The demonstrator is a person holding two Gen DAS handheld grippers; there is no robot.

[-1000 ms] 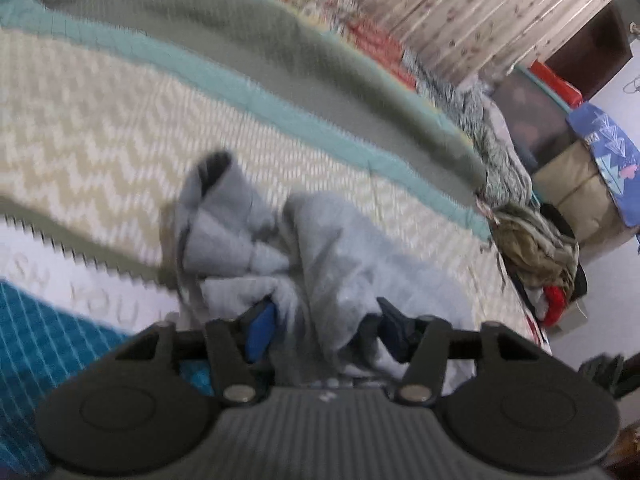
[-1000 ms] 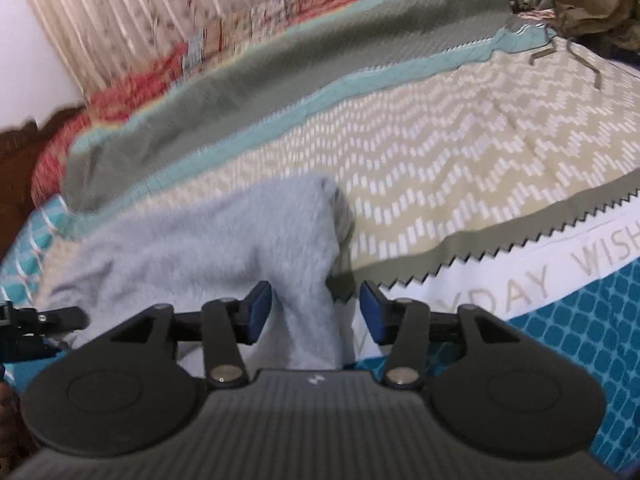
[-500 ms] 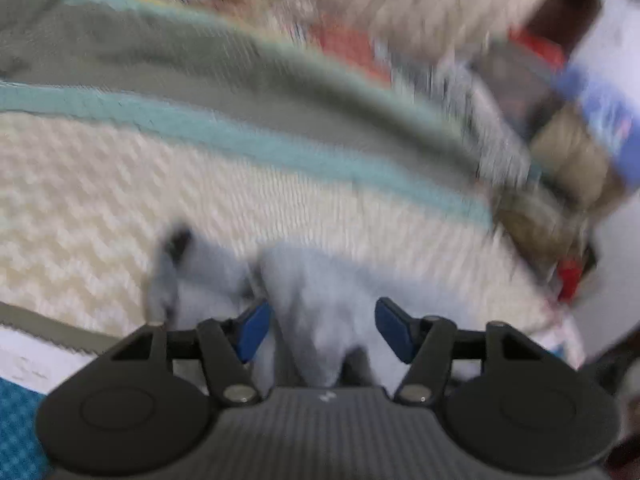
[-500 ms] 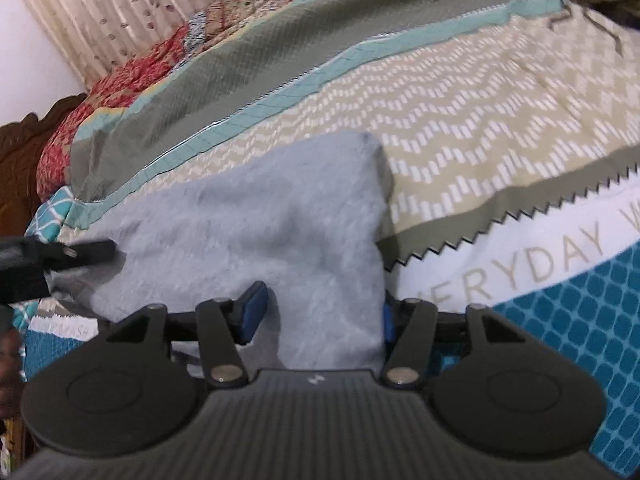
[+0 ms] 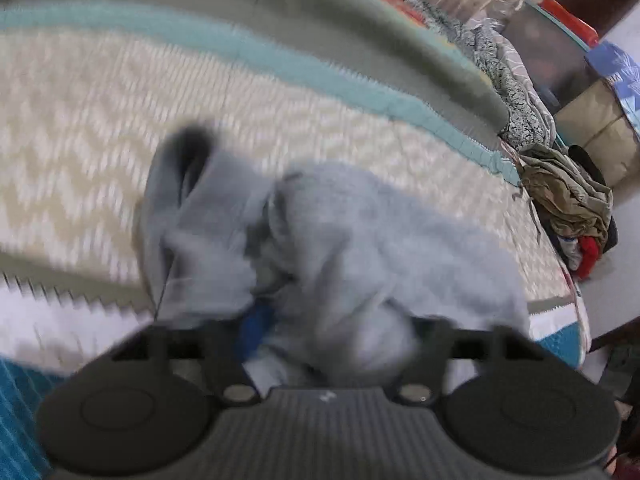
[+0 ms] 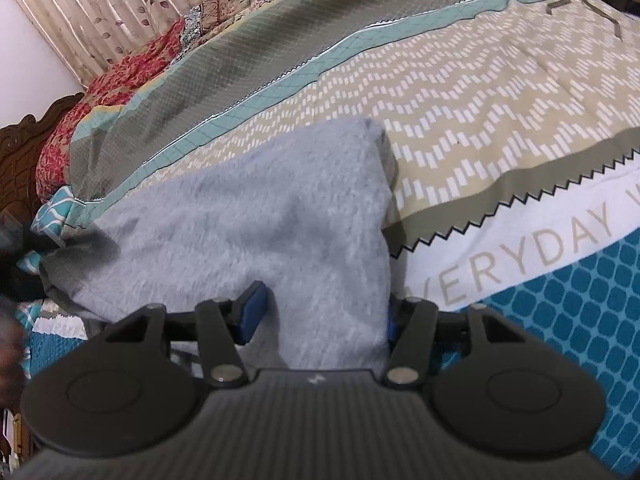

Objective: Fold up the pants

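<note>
Soft grey fleece pants (image 6: 256,232) lie on the patterned bedspread (image 6: 480,112), their near edge between the right gripper (image 6: 320,316) fingers.

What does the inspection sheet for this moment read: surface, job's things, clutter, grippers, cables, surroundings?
Surface: bed under a patterned bedspread, with chevron, teal and lettered bands.
Job's things: grey pants lying on the bedspread, flat in the right wrist view, bunched in the left wrist view.
Clutter: heap of clothes at the bed's far end.
Grippers: left gripper closing, bunched pants cloth between its fingers; right gripper astride the pants' edge, whether its pads press the cloth cannot be told.
Cables: nothing seen.
Surroundings: leaf-print curtain, carved wooden headboard, boxes beyond the bed.
</note>
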